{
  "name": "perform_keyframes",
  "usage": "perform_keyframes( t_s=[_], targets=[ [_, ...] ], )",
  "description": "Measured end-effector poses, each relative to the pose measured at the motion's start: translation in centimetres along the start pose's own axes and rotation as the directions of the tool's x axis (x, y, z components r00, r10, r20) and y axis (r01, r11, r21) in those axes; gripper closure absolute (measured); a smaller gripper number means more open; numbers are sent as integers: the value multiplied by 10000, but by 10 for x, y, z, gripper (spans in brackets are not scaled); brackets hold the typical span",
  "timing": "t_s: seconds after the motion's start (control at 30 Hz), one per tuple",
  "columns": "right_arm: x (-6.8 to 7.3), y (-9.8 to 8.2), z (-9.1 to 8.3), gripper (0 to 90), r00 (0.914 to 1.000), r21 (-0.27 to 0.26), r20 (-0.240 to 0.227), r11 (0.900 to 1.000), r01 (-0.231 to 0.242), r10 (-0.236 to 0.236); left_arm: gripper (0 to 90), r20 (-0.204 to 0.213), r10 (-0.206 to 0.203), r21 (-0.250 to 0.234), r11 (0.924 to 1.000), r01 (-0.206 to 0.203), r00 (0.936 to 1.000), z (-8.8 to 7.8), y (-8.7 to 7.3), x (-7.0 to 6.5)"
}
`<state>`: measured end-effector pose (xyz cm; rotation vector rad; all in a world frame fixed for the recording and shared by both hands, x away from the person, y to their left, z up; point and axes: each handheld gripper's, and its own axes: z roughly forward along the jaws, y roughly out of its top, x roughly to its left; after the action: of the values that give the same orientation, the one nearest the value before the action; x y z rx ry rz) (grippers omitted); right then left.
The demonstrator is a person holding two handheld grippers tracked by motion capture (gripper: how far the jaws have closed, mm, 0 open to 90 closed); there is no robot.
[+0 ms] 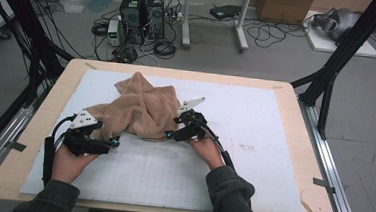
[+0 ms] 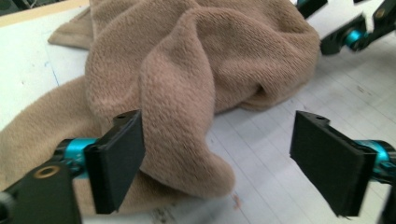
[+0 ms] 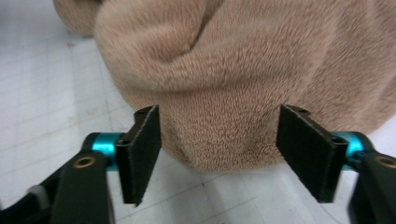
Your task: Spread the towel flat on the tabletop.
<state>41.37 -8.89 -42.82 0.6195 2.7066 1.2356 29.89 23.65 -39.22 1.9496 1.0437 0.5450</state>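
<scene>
The left gripper [image 1: 115, 142] is held spread at the near-left edge of the crumpled tan towel [image 1: 141, 105], a fold lying between its jaws; the right gripper [image 1: 170, 135] is likewise spread, the towel's near-right bulge directly ahead.

Towel [image 1: 140, 108]: tan fleecy cloth, deep fuzzy nap, matt, soft rumpled folds.
Mat [image 1: 253, 140] under the towel: white, matt, smooth, faint printed grid, a few scuffs and smudges right of the towel.
Table [image 1: 295, 123] border around the mat: pale wood-look, satin, smooth.
Left gripper [image 2: 219, 158], at the towel's near-left edge: jaws matt black with flat rubbery-looking pads, slightly rough faces; teal anodised metal collars with a sheen; a brass-coloured insert in the black body.
Right gripper [image 3: 215, 154], at the towel's near-right fold: same finish; light grey plate on top looks flat matt.
Sleeves [image 1: 232, 194] near the mat's front edge: dark knit cloth, matt.
</scene>
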Motion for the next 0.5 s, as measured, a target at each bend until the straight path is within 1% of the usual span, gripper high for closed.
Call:
perform_keyframes(
  t_s=[0.03,0.07,0.1,0.13,0.17,0.2,0.23,0.27,0.3,0.33,0.37,0.4,0.43,0.47,0.5],
  targets=[
    [0,0,0,358,10000,0,0,10000,0,0,211,-17,-7,4,10000,7,10000,2,1,1],
    [-2,-3,6,405,9998,178,-122,9997,-144,146,262,-53,16,43,10000,-16,10000,5,2,3],
    [-2,-3,6,405,9998,178,-122,9997,-144,146,262,-55,28,49,10000,-28,10000,8,3,4],
    [-3,-4,8,433,9996,256,-150,9994,-244,248,283,-69,-1,108,9999,1,10000,12,3,6],
    [-5,-6,11,492,9994,252,-209,9993,-276,281,374,-122,-14,297,9996,17,9999,15,3,8],
    [-5,-6,11,532,9996,217,-189,9995,-225,230,406,-89,-9,458,9990,13,10000,19,2,10],
    [-5,-6,11,532,9996,217,-189,9995,-225,230,406,-56,-58,605,9981,61,10000,24,1,12],
    [-5,-6,12,623,9996,203,-239,9997,-117,121,520,-2,36,855,9963,-35,10000,27,1,13],
    [-6,-5,11,679,9997,247,-246,9997,-49,55,583,-27,169,1050,9943,-166,9999,31,0,14],
    [-6,-5,11,679,9997,247,-246,9997,-49,55,583,-60,254,1195,9925,-245,9997,34,-1,13],
    [-8,-5,9,777,9994,168,-338,9998,-49,54,675,17,324,1364,9901,-323,9995,37,-2,14],
    [-9,-6,7,798,9987,141,-461,9997,-198,204,737,28,381,1480,9882,-381,9993,39,-2,14],
    [-9,-6,7,798,9987,141,-461,9997,-198,204,737,8,443,1531,9872,-439,9990,40,-3,13],
    [-10,-6,5,809,9982,101,-536,9996,-282,287,791,34,496,1558,9865,-495,9988,40,-3,14],
    [-12,-7,-1,824,9981,49,-541,9996,-277,279,823,65,460,1483,9879,-465,9989,39,-3,13]
  ],
)
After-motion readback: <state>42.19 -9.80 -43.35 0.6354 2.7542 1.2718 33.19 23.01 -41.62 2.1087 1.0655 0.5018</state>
